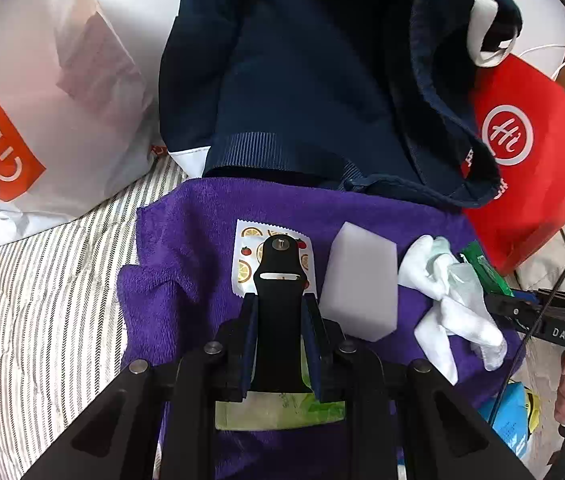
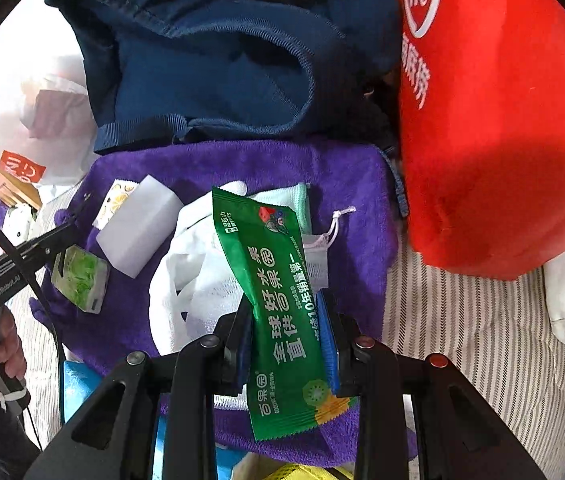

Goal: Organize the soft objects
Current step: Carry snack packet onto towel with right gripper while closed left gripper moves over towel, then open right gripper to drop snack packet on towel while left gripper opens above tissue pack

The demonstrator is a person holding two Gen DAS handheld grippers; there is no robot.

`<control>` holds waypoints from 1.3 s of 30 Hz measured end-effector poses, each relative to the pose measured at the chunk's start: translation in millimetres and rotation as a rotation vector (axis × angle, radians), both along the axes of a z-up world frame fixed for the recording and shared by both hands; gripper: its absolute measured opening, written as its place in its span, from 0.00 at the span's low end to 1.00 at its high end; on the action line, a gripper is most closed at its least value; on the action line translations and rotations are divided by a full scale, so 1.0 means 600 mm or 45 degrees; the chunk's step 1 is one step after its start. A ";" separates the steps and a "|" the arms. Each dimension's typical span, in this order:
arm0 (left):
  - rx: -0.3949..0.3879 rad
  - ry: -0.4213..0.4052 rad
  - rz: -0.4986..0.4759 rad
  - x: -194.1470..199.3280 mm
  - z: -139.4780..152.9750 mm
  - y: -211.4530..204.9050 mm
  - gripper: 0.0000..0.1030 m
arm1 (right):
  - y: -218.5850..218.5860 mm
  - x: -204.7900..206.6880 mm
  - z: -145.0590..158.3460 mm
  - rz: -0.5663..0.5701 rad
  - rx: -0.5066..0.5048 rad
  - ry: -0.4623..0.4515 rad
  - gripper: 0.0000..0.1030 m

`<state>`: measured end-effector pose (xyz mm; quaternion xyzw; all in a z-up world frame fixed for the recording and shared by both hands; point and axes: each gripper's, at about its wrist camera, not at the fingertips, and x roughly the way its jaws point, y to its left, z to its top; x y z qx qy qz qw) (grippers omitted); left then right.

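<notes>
We are clamping a black strap in the left hand-held gripper | right hand-held gripper clamping a green wipes packet | both hovering over the purple towel, likely collecting items there.

I see a red paper bag with a white round logo standing at the right, and a white plastic bag with an orange label at the left, both on the striped bedsheet. A blue packet lies lower right.
</notes>
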<state>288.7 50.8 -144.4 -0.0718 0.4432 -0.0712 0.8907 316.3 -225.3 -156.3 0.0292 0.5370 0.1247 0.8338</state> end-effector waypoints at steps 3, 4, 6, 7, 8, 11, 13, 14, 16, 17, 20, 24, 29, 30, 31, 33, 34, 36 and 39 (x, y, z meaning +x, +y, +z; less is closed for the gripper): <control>0.011 0.017 0.006 0.011 -0.007 -0.002 0.20 | -0.001 0.001 -0.002 0.011 0.009 0.011 0.29; 0.019 0.024 0.009 0.015 -0.008 -0.003 0.20 | -0.002 0.000 -0.003 0.014 0.016 0.013 0.29; 0.032 0.028 0.007 0.019 -0.009 -0.006 0.20 | -0.003 0.000 -0.004 0.021 0.028 0.022 0.30; 0.036 0.033 0.005 0.021 -0.011 -0.007 0.20 | -0.005 -0.001 -0.005 0.026 0.031 0.029 0.30; 0.041 0.044 0.008 0.024 -0.014 -0.008 0.20 | -0.005 -0.001 -0.006 0.028 0.033 0.034 0.33; 0.043 0.072 0.013 0.031 -0.025 -0.009 0.21 | -0.006 -0.005 -0.005 0.029 0.042 0.043 0.42; 0.037 0.083 0.018 0.031 -0.028 -0.007 0.21 | -0.007 -0.009 -0.003 0.028 0.045 0.041 0.54; 0.037 0.089 0.018 0.031 -0.029 -0.009 0.28 | -0.008 -0.011 -0.001 0.029 0.045 0.038 0.58; 0.031 0.090 0.019 0.028 -0.027 -0.008 0.42 | -0.009 -0.015 0.002 0.032 0.048 0.032 0.61; 0.027 0.094 0.023 0.027 -0.026 -0.008 0.49 | -0.010 -0.017 0.004 0.030 0.055 0.032 0.62; 0.029 0.077 0.033 0.018 -0.017 -0.007 0.49 | -0.017 -0.024 0.010 0.017 0.081 0.036 0.62; 0.028 0.055 0.045 0.003 0.002 -0.003 0.49 | -0.032 -0.040 0.028 -0.001 0.100 0.015 0.62; 0.044 0.036 0.047 -0.026 0.026 -0.005 0.49 | -0.059 -0.073 0.058 -0.033 0.104 -0.030 0.62; 0.042 0.032 0.045 -0.033 0.030 -0.005 0.49 | -0.068 -0.084 0.064 -0.044 0.104 -0.040 0.62; 0.042 0.030 0.044 -0.040 0.034 -0.003 0.49 | -0.074 -0.092 0.068 -0.051 0.104 -0.047 0.62; 0.062 0.032 0.044 -0.057 0.041 -0.005 0.49 | -0.092 -0.115 0.076 -0.071 0.106 -0.061 0.62; 0.068 0.031 0.044 -0.064 0.044 -0.005 0.49 | -0.098 -0.122 0.078 -0.076 0.105 -0.064 0.62; 0.073 0.021 0.046 -0.082 0.054 -0.005 0.49 | -0.114 -0.146 0.080 -0.092 0.098 -0.069 0.63; 0.067 0.010 0.053 -0.110 0.064 -0.003 0.51 | -0.137 -0.182 0.075 -0.101 0.093 -0.069 0.69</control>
